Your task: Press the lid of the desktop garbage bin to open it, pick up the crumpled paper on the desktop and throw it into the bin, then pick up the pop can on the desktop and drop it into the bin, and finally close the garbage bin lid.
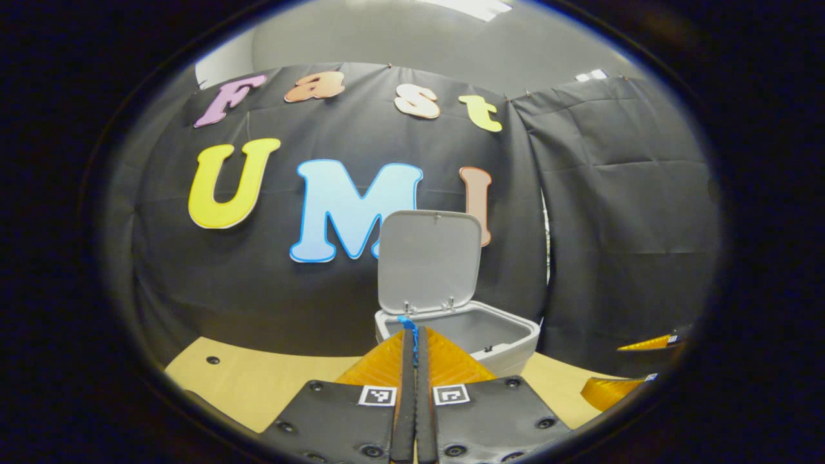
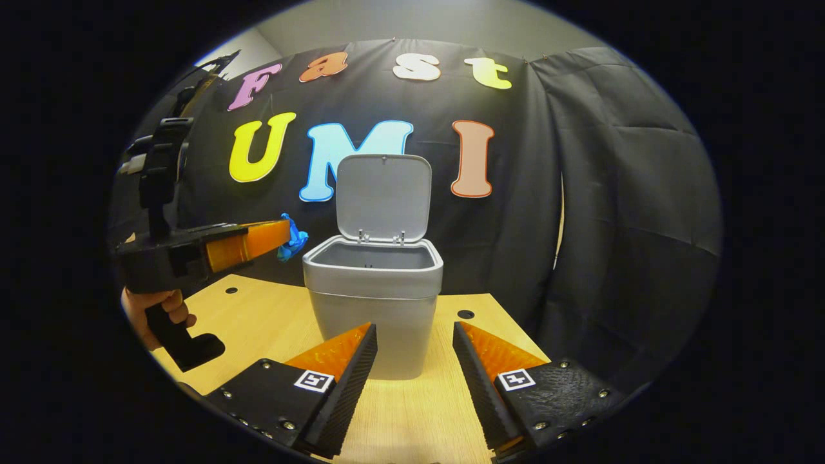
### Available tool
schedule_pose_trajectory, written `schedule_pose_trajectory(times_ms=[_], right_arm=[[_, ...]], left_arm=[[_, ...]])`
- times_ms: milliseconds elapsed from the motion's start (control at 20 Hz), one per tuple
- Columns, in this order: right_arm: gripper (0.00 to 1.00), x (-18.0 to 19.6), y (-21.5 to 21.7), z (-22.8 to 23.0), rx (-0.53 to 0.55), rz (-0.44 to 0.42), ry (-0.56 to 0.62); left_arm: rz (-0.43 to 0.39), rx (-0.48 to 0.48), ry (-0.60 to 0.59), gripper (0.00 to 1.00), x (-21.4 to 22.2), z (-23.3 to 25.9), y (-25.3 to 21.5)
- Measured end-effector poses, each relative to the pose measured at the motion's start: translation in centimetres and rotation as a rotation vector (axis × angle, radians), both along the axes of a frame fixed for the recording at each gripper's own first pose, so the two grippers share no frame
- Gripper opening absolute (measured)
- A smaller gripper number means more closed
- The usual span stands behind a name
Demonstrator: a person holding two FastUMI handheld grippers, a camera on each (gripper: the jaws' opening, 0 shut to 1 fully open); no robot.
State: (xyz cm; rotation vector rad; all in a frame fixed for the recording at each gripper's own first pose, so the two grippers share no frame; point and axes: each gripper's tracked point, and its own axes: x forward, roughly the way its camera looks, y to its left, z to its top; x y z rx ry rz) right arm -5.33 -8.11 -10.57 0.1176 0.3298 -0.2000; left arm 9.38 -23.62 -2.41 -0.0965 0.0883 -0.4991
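At left in the right gripper view, we see the left gripper (image 2: 283, 237) pinching crumpled blue paper (image 2: 294, 237) (held aloft) just beside the garbage bin (image 2: 374, 303), whose lid (image 2: 384, 196) stands upright on the wooden table (image 2: 258, 316). Our right gripper (image 2: 414, 345) gapes wide, gripping nothing.

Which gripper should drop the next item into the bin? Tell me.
Left. The left gripper is shut on a blue scrap level with the rim of the open bin; the right gripper is open, empty and lower.
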Motion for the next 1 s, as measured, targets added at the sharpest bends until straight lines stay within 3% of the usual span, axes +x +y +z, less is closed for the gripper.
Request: schedule_pose_trajectory(times_ms=[150, 800, 1000], right_arm=[[0.77, -0.5, -0.5, -0.2, -0.011, -0.018, 0.019], [0.77, -2.9, -1.3, 1.1, -0.048, -0.084, 0.020], [0.78, -3.4, -1.4, 1.1, -0.049, -0.095, 0.025]], left_arm=[[0.011, -0.062, 0.041, 0.07, 2.1, -0.1, -0.8], [0.008, -0.009, 0.103, 0.12, 5.8, -2.8, -3.6], [-0.010, -0.007, 0.125, 0.22, 5.7, -3.5, -4.6]])
